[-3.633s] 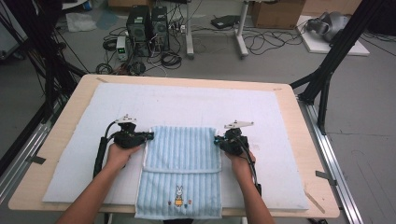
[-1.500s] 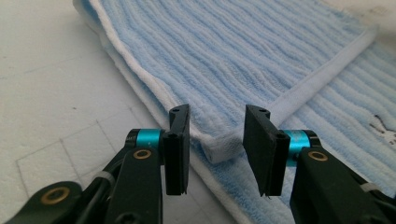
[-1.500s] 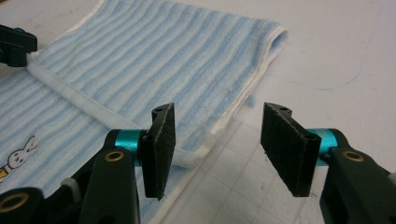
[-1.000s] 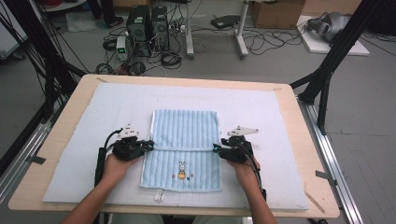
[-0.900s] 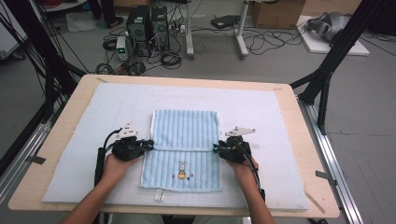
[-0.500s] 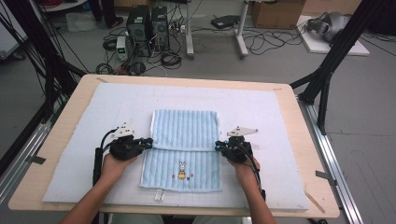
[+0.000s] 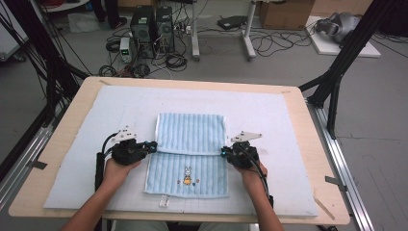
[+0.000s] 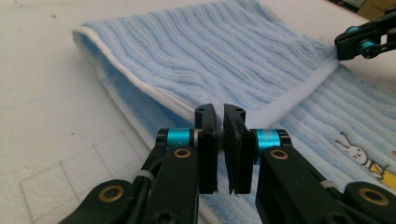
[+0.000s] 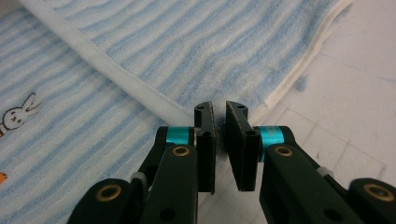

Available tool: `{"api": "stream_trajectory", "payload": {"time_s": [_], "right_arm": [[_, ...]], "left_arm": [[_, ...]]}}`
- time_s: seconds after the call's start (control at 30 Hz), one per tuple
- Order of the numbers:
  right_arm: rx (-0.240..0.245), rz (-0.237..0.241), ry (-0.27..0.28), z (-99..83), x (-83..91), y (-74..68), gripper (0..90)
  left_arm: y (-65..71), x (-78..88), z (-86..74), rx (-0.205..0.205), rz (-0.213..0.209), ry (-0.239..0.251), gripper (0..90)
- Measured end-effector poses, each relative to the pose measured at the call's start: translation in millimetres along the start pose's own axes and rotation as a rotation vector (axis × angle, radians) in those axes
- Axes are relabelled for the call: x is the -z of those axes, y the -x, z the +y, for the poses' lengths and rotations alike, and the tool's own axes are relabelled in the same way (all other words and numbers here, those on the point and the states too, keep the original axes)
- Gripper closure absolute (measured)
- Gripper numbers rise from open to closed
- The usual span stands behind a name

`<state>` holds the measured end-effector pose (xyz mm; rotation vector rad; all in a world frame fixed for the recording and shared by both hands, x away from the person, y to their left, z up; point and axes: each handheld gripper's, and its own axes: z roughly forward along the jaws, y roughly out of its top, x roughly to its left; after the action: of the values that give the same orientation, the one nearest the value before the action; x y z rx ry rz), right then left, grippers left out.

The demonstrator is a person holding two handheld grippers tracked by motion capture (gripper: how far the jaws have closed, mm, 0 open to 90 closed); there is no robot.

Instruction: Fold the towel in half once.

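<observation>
A white mat covers the wooden table. Beyond the table, at 12 o'clock, two computer towers stand on the floor among loose cables. At 2 o'clock: a cardboard box.

The table carries a mat that covers most of its top. The towel lies on the mat, near the middle, with its far part folded back over its near part. The left claw sits at the left end of the folded edge, the right claw at the right end. Computer cases stand on the floor behind the table.
</observation>
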<state>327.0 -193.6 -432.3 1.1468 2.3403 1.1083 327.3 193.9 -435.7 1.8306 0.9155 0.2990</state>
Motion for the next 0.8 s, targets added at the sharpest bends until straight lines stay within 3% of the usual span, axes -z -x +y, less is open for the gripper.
{"api": "stream_trajectory", "payload": {"time_s": [0.23, 0.5, 0.8], "right_arm": [[0.011, 0.008, 0.018, 1.0, 10.8, -5.0, 82.2], [0.021, 0.039, 0.029, -7.3, 28.1, -20.6, 82.1], [0.041, 0.067, 0.011, -24.4, 47.9, -43.3, 82.1]], "left_arm": [[4.5, 9.5, 0.4, 0.001, -0.01, 0.014, 83.9], [14.8, 30.0, -7.5, 0.016, -0.044, 0.026, 83.9], [34.1, 48.6, -28.9, -0.014, -0.087, -0.034, 83.7]]}}
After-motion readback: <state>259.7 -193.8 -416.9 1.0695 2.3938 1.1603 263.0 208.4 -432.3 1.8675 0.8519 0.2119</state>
